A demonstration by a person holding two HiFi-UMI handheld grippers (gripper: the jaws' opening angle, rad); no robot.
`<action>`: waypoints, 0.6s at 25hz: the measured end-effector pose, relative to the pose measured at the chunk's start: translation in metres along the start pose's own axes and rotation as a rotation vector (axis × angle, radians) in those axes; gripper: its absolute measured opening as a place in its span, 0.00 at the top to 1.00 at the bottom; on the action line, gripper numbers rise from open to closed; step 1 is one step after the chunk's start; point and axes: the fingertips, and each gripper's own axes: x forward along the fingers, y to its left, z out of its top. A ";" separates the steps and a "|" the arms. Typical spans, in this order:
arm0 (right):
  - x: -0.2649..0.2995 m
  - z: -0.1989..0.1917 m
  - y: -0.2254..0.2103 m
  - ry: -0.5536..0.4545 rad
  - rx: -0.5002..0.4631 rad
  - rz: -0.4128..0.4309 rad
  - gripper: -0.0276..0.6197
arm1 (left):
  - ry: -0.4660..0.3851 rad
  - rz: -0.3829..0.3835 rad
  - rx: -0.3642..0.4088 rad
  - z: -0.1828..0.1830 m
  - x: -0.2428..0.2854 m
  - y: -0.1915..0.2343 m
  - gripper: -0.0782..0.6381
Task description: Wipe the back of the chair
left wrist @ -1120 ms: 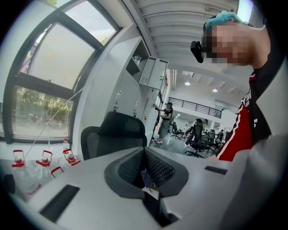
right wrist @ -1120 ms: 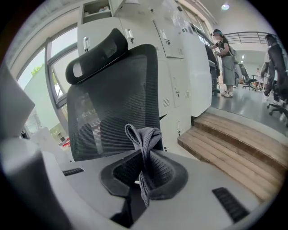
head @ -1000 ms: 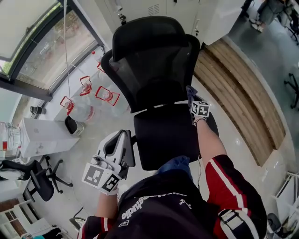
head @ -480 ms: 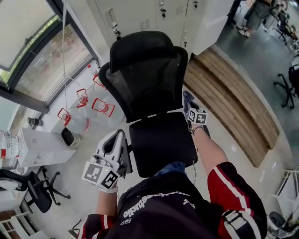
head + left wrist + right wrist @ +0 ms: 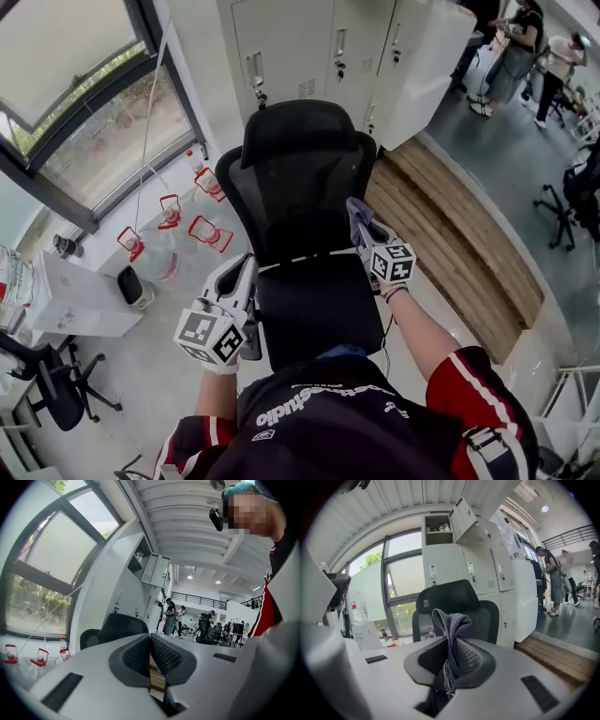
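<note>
Looking steeply down from the head view, a person's black-and-red jacket (image 5: 356, 422) fills the frame at 6 o'clock. Just beyond it, at 7 o'clock, the left tongs (image 5: 246, 274) hang beside the left edge of the seat (image 5: 314, 305) of a black office chair. Their jaws are pressed together, with nothing gripped. At 3 o'clock, near centre, the right tongs (image 5: 361, 227) are clamped on a grey cloth (image 5: 354, 211), which stands bunched above the jaws.

The cloth sits by the lower right edge of the mesh backrest (image 5: 295, 192), at 12 o'clock. From the right gripper view it appears short of the mesh rather than on it, though contact cannot be settled. The headrest (image 5: 298, 131) rises behind the backrest.

This looks like the approach step, with wiping not yet begun. The next move calls for pressing the cloth flat against the mesh and sweeping across it, perhaps with the left tongs steadying the chair so it does not swivel.

Farther off are water jugs (image 5: 202, 230) at 10 o'clock, a window (image 5: 75, 122) beyond them, white lockers (image 5: 337, 47) at 12 o'clock and a wooden platform (image 5: 450, 234) at 3 o'clock.
</note>
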 end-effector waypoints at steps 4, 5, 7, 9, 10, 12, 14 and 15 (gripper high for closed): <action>-0.028 0.041 0.052 -0.031 -0.025 0.035 0.87 | -0.010 0.018 0.006 0.005 -0.007 0.003 0.86; -0.035 0.050 0.067 -0.035 -0.030 0.046 0.87 | -0.015 0.018 0.010 0.008 -0.008 0.002 0.86; -0.049 0.068 0.100 -0.051 -0.044 0.078 0.87 | -0.029 0.016 0.014 0.016 -0.010 -0.001 0.86; -0.060 0.084 0.135 -0.071 -0.071 0.119 0.87 | -0.043 0.016 0.018 0.022 -0.010 -0.002 0.86; -0.065 0.091 0.151 -0.081 -0.086 0.140 0.87 | -0.049 0.018 0.021 0.024 -0.011 -0.002 0.86; -0.075 0.101 0.180 -0.095 -0.111 0.174 0.87 | -0.057 0.022 0.024 0.025 -0.015 -0.003 0.86; -0.083 0.108 0.200 -0.103 -0.125 0.198 0.87 | -0.063 0.028 0.022 0.025 -0.019 -0.004 0.86; -0.087 0.111 0.207 -0.106 -0.129 0.209 0.87 | -0.067 0.031 0.020 0.024 -0.021 -0.005 0.86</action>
